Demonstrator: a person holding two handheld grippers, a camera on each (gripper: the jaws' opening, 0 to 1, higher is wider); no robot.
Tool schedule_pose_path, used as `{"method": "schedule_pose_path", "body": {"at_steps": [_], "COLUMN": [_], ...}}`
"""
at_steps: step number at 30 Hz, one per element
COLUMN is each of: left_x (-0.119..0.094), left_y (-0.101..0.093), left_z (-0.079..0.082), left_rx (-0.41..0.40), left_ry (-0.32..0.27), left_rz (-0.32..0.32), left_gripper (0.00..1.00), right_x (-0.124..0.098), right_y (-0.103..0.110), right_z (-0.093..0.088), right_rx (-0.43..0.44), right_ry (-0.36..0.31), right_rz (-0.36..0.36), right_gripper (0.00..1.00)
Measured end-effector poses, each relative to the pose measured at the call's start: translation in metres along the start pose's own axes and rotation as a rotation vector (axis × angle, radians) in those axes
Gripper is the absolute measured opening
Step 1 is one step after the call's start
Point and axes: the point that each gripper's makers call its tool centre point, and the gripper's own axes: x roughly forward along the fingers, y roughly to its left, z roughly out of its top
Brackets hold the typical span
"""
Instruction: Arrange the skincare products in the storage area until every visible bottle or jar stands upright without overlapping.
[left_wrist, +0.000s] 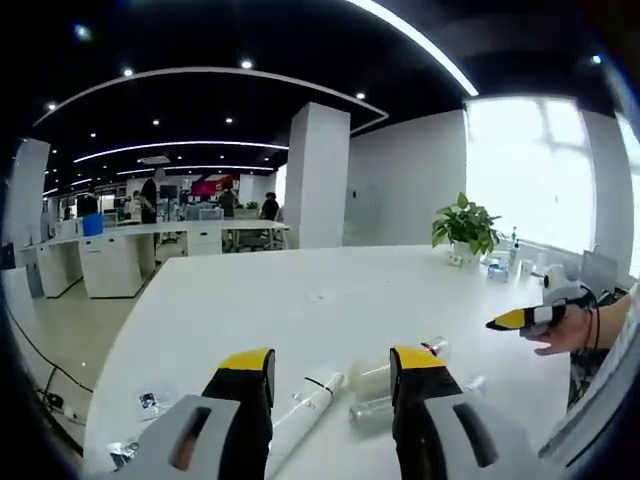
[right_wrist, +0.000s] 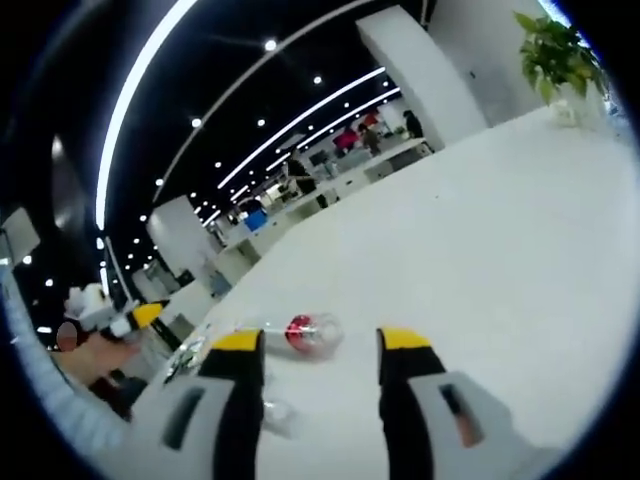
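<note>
In the left gripper view we see the left gripper (left_wrist: 332, 372) with its yellow-tipped jaws spread wide and nothing between them, held above a large white table (left_wrist: 300, 290). Lying flat on the table just past the jaws are the skincare items: a long white tube (left_wrist: 305, 408) pointing diagonally between the two jaws, a clear bottle (left_wrist: 385, 377) on its side beside the right-hand jaw, and a second clear bottle (left_wrist: 372, 408) on its side just below it, partly hidden by that jaw. None of these stands upright. A small sachet (left_wrist: 150, 402) lies flat toward the table's left edge. At the right edge of this view we note the right gripper (left_wrist: 520, 319), gripped by a hand (left_wrist: 570, 332); from here we cannot tell how far its jaws are apart. A potted plant (left_wrist: 466, 226) sits at the table's far side near the window. In the right gripper view the right gripper (right_wrist: 320, 345) shows its jaws apart and empty over the same table (right_wrist: 480, 220). A clear bottle with a red cap (right_wrist: 310, 332) lies on its side just beyond the jaw tips, between them. The left gripper (right_wrist: 140, 318) shows at the left edge, its opening unclear from this angle.
</note>
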Motion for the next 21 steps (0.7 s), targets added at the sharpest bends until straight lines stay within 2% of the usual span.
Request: {"method": "schedule_pose_path", "body": {"at_steps": [5, 10, 15, 21], "left_x": [-0.004, 0.001, 0.012, 0.028], "left_y": [0.003, 0.003, 0.000, -0.008], "left_z": [-0.003, -0.012, -0.010, -0.009], "left_rx": [-0.001, 0.015, 0.032, 0.123], "left_ry": [-0.002, 0.032, 0.051, 0.109], "left_rz": [0.002, -0.009, -0.055, -0.120], "left_gripper": [0.48, 0.48, 0.48, 0.48], "right_x": [0.005, 0.011, 0.024, 0.040], "right_y": [0.008, 0.012, 0.016, 0.014], "right_z": [0.000, -0.001, 0.003, 0.003], "right_rx": [-0.050, -0.112, -0.181, -0.266], "right_ry": [0.020, 0.055, 0.088, 0.134], "right_rz": [0.025, 0.042, 0.074, 0.087], "right_gripper": [0.44, 0.44, 0.46, 0.51]}}
